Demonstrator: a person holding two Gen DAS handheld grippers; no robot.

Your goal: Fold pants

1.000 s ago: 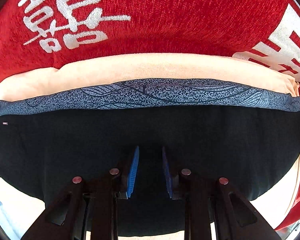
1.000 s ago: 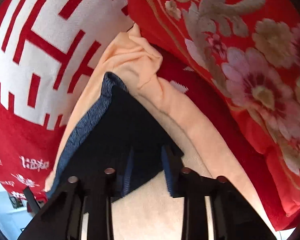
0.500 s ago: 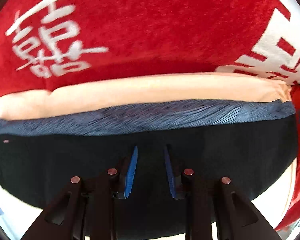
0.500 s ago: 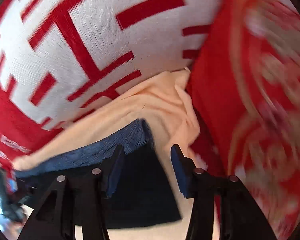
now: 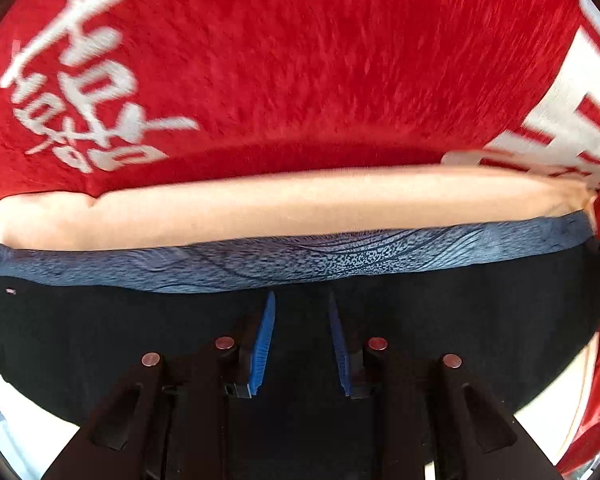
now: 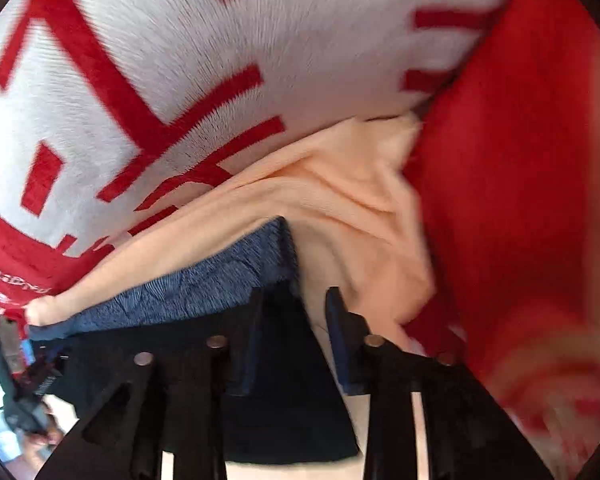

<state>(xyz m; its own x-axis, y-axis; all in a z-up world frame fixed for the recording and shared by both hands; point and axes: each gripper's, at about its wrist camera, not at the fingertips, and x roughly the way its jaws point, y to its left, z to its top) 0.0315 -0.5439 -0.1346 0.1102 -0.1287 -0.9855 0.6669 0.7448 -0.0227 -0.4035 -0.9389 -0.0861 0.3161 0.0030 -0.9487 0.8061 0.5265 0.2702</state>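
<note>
Black pants (image 5: 100, 340) with a blue patterned waistband (image 5: 300, 260) lie flat on a peach cloth (image 5: 300, 204). My left gripper (image 5: 302, 296) points straight down over the black fabric just short of the waistband, shut on a pinch of the pants. In the right wrist view the pants' (image 6: 292, 400) right edge and waistband end (image 6: 204, 284) run up between the fingers of my right gripper (image 6: 296, 294). Its jaws are closing, with one finger over the black fabric and the other over the peach cloth (image 6: 340, 184); the pads do not press.
A red blanket (image 5: 300, 60) with white characters lies beyond the peach cloth, and its large white-and-red panel (image 6: 180, 40) fills the right wrist view. A plain red cover (image 6: 500, 200) rises on the right. A hand with a black tool (image 6: 16, 380) shows at the far left.
The waistband has come closer to my left fingertips while the blanket slid away. My right gripper rolled, let go of the black corner, opened wide, then narrowed; the floral quilt left its view.
</note>
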